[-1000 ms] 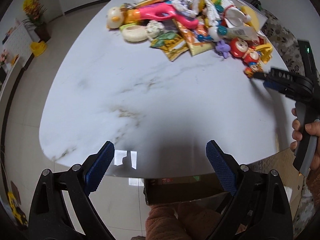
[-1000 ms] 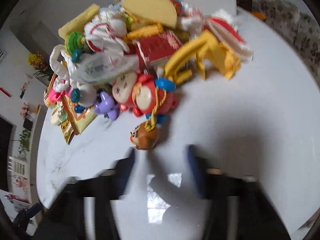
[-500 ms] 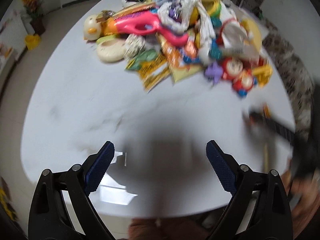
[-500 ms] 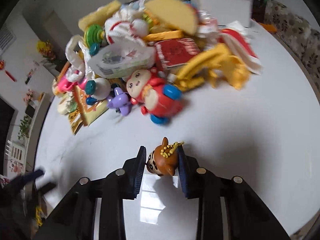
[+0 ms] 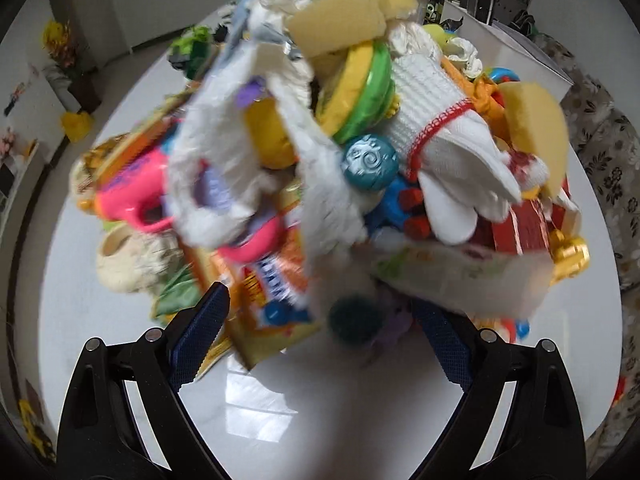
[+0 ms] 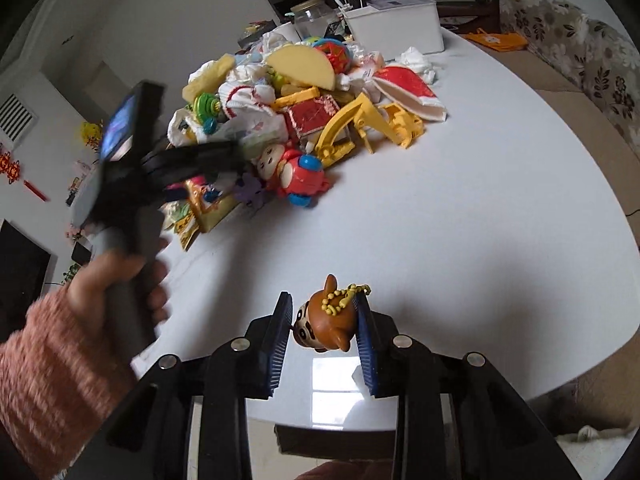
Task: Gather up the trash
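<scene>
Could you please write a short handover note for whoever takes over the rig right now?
Right gripper: shut on the brown keychain figure, held near the table's front edge, apart from the pile.
Left gripper: wide, jaws closing slightly, nothing gripped; it hangs over the pile's near edge, with an orange snack packet between the fingers.
Done: the figure is picked out of the pile.
Left: drop it off (no bin in view), then go through the pile, which mixes toys, cloths, sponges and wrappers.
</scene>
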Demonstrator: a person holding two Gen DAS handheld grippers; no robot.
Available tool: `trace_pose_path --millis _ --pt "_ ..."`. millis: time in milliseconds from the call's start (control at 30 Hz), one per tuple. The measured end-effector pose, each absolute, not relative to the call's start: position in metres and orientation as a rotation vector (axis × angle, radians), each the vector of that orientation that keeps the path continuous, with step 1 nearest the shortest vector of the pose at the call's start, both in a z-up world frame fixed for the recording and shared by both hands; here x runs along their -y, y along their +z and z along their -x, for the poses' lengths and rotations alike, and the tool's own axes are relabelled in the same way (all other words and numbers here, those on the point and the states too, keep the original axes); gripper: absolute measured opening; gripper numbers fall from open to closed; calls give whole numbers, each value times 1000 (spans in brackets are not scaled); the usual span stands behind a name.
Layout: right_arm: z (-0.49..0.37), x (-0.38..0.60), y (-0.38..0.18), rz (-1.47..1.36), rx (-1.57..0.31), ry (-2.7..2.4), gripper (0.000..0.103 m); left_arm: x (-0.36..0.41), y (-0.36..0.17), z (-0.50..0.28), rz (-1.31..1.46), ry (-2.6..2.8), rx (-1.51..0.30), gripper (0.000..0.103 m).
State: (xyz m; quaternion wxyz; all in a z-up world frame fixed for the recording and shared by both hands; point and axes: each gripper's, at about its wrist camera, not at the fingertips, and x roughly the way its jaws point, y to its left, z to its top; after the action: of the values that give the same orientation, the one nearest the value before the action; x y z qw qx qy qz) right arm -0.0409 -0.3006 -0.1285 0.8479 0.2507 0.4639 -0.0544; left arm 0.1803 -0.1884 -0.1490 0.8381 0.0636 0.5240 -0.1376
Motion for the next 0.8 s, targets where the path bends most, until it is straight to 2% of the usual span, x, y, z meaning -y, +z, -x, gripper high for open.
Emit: trace_pose_path --millis 33,100,200,533,800 --pt "44 299 -130 -532 -984 -114 31 190 -156 -186 -130 -283 -1135 72" --pt "47 297 -132 -536 -993 -118 31 191 -161 -190 -114 -286 -1138 65" --pt "50 297 -133 -539 -999 -116 31 196 -155 -185 -131 -314 -1101 36" --pt "40 279 -124 -494 -989 -71 31 163 -114 -124 -159 -332 -1001 35" --pt "27 254 -121 -455 -998 -17 31 112 -104 -72 -175 -335 -965 35"
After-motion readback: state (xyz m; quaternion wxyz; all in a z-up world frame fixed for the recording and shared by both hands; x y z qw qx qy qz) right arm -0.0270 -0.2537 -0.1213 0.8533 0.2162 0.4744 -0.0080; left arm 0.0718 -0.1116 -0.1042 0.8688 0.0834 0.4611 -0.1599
